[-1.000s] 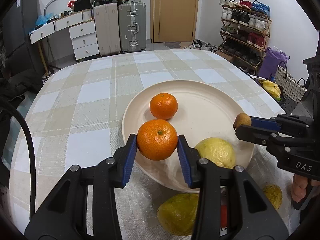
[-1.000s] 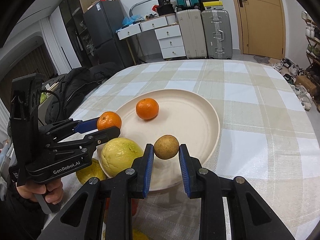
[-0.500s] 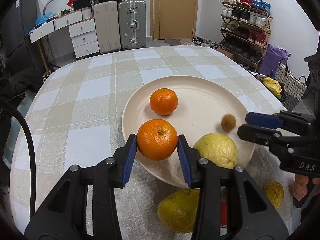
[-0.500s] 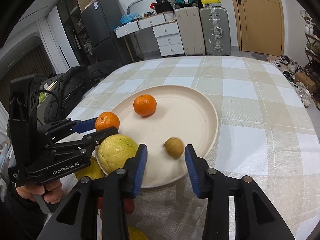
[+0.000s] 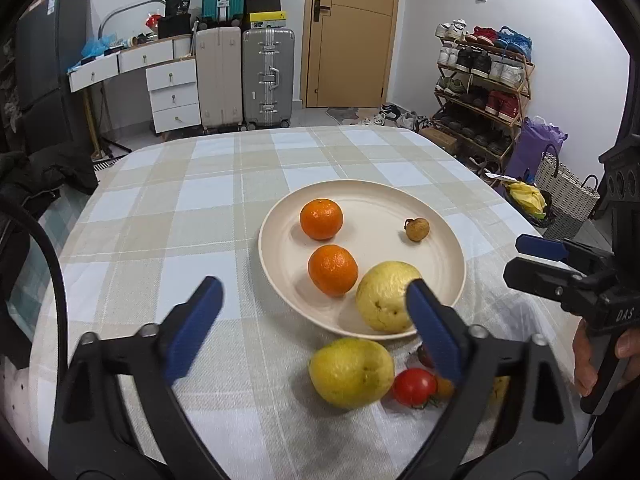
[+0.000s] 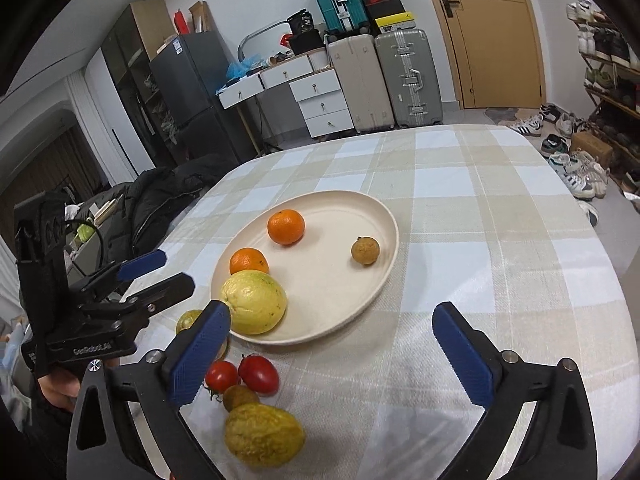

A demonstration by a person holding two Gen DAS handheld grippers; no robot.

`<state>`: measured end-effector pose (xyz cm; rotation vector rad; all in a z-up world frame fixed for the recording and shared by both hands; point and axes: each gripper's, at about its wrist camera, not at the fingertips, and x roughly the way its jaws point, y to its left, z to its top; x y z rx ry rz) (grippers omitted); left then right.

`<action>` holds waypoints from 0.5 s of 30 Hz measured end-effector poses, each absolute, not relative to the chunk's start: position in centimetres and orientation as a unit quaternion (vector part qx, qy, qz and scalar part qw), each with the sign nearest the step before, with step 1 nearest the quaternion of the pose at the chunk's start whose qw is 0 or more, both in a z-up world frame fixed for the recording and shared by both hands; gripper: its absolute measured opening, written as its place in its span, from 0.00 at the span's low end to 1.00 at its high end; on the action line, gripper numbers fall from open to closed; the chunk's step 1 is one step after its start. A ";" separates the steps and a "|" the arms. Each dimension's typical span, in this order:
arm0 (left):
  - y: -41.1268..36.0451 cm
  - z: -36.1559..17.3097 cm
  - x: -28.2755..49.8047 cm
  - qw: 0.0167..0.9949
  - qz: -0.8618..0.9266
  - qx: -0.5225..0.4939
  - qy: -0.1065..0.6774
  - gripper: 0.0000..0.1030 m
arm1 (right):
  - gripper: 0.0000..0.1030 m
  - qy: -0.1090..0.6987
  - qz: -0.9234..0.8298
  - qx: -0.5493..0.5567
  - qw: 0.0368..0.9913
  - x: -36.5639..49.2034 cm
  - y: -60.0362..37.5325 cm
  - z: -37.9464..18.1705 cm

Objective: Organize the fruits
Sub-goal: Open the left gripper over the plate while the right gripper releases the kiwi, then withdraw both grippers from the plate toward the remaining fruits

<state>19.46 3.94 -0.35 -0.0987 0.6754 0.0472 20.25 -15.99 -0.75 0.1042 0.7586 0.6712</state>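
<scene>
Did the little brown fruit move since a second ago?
Yes. The little brown fruit was held between the right gripper's fingers at the near rim of the plate; the jaws have just opened, empty now, and it lies farther in on the plate.

Bright even indoor light, soft shadows, ceiling lamp glare, sharp focus, fisheye edges dark.

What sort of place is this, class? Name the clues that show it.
Most likely a lived-in home, perhaps a dining area by the entrance: a table with a checked cloth, a shoe rack beside the door, and suitcases against the wall.
</scene>
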 end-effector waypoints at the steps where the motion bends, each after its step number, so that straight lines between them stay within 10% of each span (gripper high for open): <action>1: 3.8 -0.2 18.9 0.945 0.024 -0.046 0.324 1.00 | 1.00 0.362 0.320 0.047 0.874 20.0 -16.1 -0.7; 15: 2.6 0.7 12.8 0.944 0.017 -0.050 0.326 1.00 | 1.00 0.346 0.328 -0.002 0.879 15.3 -15.4 0.5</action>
